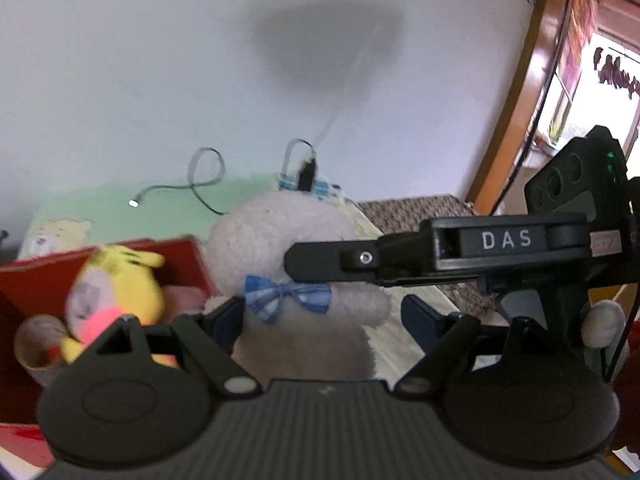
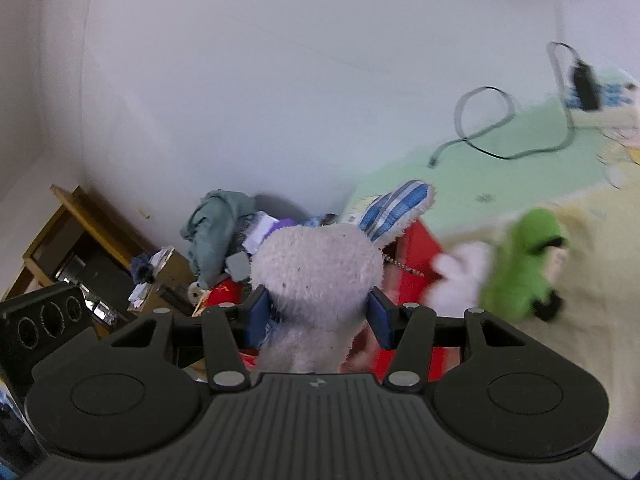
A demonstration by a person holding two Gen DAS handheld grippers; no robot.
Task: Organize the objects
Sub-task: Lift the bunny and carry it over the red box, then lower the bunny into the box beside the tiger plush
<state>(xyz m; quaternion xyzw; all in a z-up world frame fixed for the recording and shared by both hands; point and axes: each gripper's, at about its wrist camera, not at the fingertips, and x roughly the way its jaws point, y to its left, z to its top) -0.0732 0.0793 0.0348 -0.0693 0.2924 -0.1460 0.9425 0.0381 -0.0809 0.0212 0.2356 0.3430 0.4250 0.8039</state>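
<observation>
Here both grippers' fingers [image 2: 378, 316] clasp the plush rabbit [image 2: 316, 272].

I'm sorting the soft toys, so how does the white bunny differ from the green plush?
The white bunny is fluffy white with a blue-striped ear; the green plush is bright green with black details. The bunny is pinched between the right tongs; the green plush lies loose on the bed. The bunny looks bigger, though it is nearer. Both are soft toys.
</observation>
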